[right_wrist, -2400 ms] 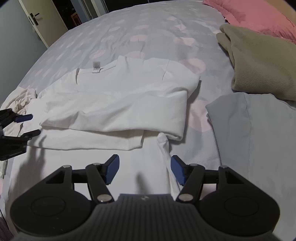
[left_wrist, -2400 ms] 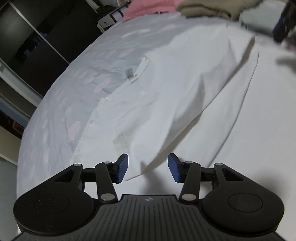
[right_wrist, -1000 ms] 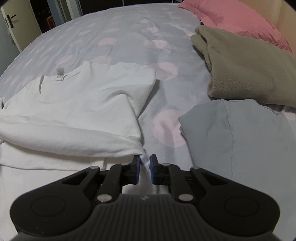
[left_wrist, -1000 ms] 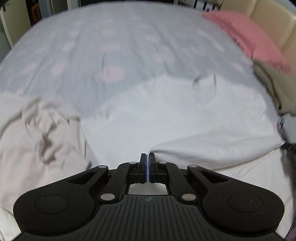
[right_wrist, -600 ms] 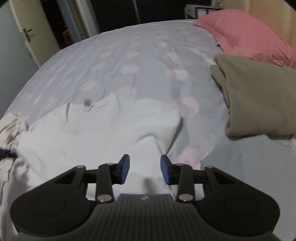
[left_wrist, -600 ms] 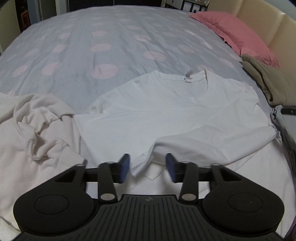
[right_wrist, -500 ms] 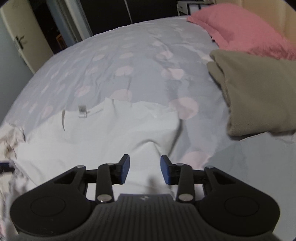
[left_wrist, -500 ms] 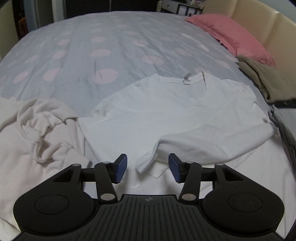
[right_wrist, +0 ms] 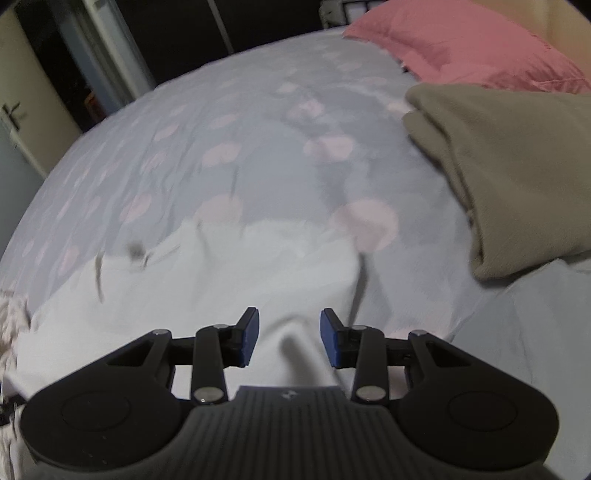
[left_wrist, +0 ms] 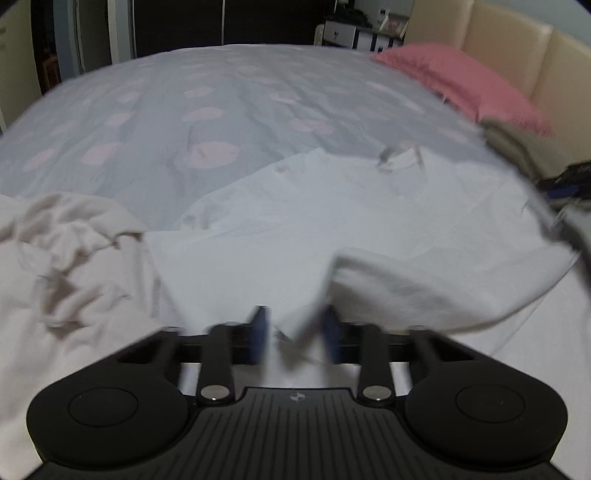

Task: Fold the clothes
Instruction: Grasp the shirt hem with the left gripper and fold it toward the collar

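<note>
We see the white T-shirt [left_wrist: 369, 229] spread on the dotted duvet [left_wrist: 184, 110], its collar at one o'clock. Our left gripper [left_wrist: 295, 334] is closing, a folded corner of the shirt lying between its blurred jaws, not yet pinched. Our right gripper [right_wrist: 288, 338] stands spread above the shirt's cloth. A cream garment [left_wrist: 62, 266] bunches at nine o'clock.

bed [left_wrist: 229, 110]: grey cover, pink dots | headboard [left_wrist: 509, 48]: cream padded, right of bed | pink pillow [right_wrist: 461, 40] against headboard | door [right_wrist: 22, 122] with handle, left of bed | dark wardrobe [left_wrist: 177, 26] beyond bed | dim light
</note>
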Demonstrator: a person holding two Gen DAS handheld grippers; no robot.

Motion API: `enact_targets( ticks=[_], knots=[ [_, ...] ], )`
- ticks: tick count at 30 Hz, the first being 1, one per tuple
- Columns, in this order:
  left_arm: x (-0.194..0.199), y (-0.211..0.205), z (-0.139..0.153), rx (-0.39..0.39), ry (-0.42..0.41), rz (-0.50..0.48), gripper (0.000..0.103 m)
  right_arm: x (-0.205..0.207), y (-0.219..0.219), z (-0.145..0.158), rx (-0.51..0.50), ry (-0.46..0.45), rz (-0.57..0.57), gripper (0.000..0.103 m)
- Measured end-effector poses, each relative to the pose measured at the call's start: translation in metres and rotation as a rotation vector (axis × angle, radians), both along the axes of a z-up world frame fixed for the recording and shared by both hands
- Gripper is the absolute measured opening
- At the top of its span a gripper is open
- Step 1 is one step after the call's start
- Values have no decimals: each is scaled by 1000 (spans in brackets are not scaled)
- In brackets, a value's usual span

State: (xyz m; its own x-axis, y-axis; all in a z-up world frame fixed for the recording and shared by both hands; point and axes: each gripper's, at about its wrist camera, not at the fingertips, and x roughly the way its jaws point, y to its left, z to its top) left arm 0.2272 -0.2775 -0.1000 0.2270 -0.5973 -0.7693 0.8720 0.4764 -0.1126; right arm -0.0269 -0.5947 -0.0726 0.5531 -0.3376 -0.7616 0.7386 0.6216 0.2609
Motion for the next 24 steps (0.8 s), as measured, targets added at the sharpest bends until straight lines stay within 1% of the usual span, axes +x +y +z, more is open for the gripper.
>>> enact_targets(
  ticks=[2,3,4,6,10,13,14,15,16,17,18,20,22,23,24],
  knots=[
    [0,-2,3,-15,-9,3,16,0,-13,-1,9,-22,-47,40],
    [0,-3,5,-14,-14,3,10,0,-21,-2,23,-34,-71,40],
    [1,-3,6,-20,-1,6,8,1,-28,-3,37,-45,-96,40],
    [3,-3,9,-28,20,16,7,8,-39,-5,53,-54,-120,40],
    [1,-2,13,-23,25,4,4,27,-47,-14,7,6,-126,41],
    [-2,-1,18,-30,26,-3,2,29,-57,-29,30,27,-165,48],
    [-3,-1,21,-31,26,0,1,28,-60,-35,41,27,-182,48],
    [-3,0,24,-32,26,3,1,25,-63,-39,56,1,-185,45],
    [-3,0,28,-33,25,6,1,22,-66,-42,71,-27,-186,20],
    [-4,0,31,-33,25,9,1,20,-67,-41,76,-42,-192,5],
    [-4,0,34,-34,25,12,0,20,-67,-37,63,-54,-193,5],
    [2,4,45,-38,54,31,0,20,-66,-29,33,-78,-193,4],
    [10,7,52,13,62,69,0,21,-64,-22,-16,-69,-207,4],
    [15,10,54,32,62,86,0,20,-64,-22,-30,-69,-220,3],
    [21,14,55,39,81,98,0,19,-65,-22,-34,-71,-231,3]
  ],
)
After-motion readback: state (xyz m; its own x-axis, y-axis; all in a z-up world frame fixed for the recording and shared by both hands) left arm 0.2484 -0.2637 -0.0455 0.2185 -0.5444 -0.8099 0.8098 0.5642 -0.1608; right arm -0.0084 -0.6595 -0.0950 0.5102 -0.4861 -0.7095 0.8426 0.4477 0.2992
